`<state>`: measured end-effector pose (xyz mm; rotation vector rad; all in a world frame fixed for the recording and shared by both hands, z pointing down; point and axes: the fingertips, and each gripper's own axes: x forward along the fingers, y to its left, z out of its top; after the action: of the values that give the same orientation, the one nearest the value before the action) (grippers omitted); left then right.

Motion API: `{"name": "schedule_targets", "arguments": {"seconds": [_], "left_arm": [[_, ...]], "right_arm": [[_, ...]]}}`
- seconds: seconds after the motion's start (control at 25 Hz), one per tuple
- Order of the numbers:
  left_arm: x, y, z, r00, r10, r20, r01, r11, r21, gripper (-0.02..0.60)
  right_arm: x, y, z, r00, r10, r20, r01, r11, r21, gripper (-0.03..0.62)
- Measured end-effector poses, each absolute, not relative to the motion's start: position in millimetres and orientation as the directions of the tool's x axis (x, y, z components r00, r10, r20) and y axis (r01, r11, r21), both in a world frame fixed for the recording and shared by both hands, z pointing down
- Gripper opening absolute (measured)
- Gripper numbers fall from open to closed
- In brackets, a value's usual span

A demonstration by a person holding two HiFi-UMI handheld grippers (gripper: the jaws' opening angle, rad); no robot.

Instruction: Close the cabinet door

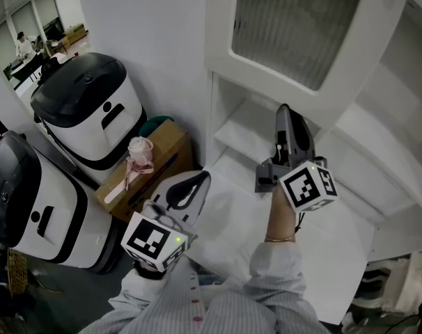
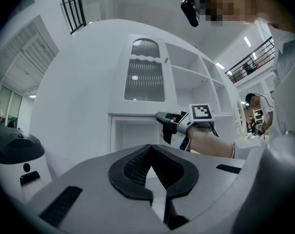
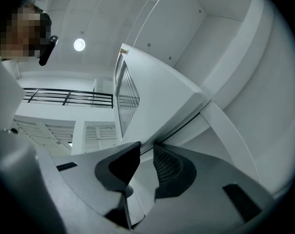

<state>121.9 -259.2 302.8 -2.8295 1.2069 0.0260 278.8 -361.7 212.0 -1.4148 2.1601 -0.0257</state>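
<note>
While its jaws stand narrow, the right hand-held gripper [image 1: 285, 113] clamps the cabinet door [image 1: 294, 33].

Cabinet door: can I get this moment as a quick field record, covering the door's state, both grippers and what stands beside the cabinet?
door: cabinet door open, swung out from the white cabinet
right gripper: jaws closed on the door's lower edge
left gripper: shut, empty, apart from the door
beside cabinet: cardboard box; two white machines with black lids
task: door not yet closed
</note>
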Motion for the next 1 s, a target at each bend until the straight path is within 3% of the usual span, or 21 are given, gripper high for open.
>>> {"name": "schedule_targets", "arguments": {"seconds": [1.0], "left_arm": [[128.2, -261.7, 298.8, 0.705, -0.707, -0.052, -0.709, -0.703, -0.058, 0.009]], "right_arm": [[284.4, -361.9, 237.1, -0.273, -0.890, -0.365, -0.865, 0.393, -0.311, 0.081]]}}
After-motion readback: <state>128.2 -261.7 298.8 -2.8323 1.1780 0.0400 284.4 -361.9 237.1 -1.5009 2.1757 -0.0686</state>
